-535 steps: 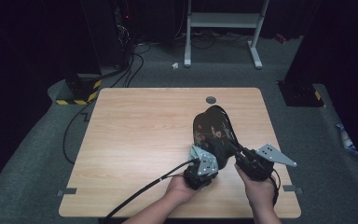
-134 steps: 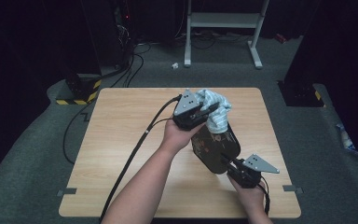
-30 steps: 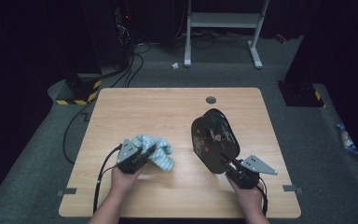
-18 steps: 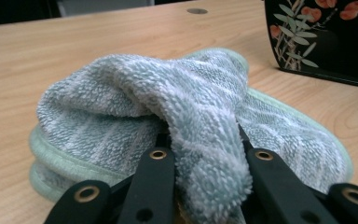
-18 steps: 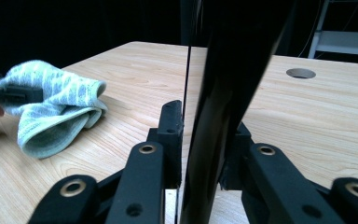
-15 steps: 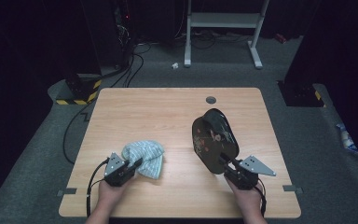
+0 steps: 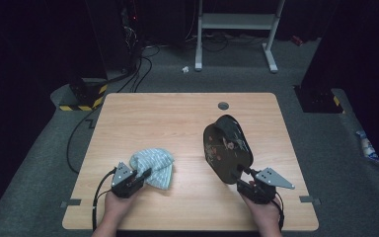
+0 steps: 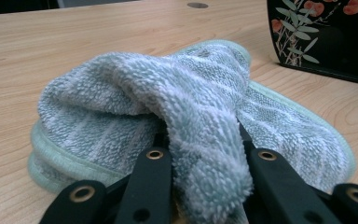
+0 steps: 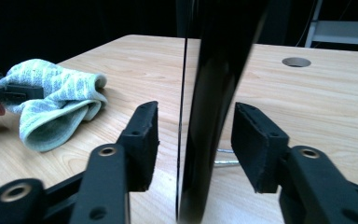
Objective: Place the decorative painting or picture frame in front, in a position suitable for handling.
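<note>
Here the left gripper (image 7: 139, 178) was clamped on a fold of the towel (image 7: 153, 166), which lay near the table's (image 7: 177, 118) near-left edge. The right gripper (image 9: 193, 135) had its jaws apart around the tray's (image 7: 227, 148) edge, right of centre.

Bare table (image 7: 177, 123) lies between towel (image 7: 153, 167) and upright black tray (image 7: 227, 148).

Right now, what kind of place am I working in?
Probably a lab or recording studio, not a home: a bare wooden table with a cable hole stands on grey carpet amid dark surroundings, with cables trailing to equipment and hazard-striped tape behind it.
</note>
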{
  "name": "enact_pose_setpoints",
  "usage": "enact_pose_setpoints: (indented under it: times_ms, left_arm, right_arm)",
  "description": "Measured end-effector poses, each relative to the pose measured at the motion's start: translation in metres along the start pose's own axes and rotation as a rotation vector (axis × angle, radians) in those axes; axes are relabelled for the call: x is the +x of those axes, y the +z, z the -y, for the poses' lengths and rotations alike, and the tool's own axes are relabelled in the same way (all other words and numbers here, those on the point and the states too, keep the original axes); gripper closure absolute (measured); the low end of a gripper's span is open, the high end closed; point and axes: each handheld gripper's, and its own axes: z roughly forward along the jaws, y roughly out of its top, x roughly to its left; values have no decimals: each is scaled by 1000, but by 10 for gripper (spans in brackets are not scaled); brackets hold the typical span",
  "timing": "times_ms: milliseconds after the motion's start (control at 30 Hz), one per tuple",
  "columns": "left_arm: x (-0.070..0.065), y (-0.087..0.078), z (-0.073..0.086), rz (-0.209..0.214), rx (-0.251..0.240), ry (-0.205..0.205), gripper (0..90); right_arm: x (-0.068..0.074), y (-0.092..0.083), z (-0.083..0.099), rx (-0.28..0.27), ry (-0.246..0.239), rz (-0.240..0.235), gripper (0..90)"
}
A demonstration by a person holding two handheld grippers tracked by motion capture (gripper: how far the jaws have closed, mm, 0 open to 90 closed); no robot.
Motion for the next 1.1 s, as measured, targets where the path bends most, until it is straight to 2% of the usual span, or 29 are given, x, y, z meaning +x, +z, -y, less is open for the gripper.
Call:
enact_pose_setpoints:
  times_ms: [233, 533, 1100]
  left_arm:
    - [1, 1, 0, 5, -6, -9, 766]
    - [1, 2, -1, 12, -4, -3, 764]
    - [0, 2, -1, 13, -4, 3, 762]
  right_arm:
    - [-2, -6, 10, 30, 47, -6, 447]
    - [7, 0, 18, 74, 30, -25, 481]
    - [24, 8, 25, 102, 0, -85, 511]
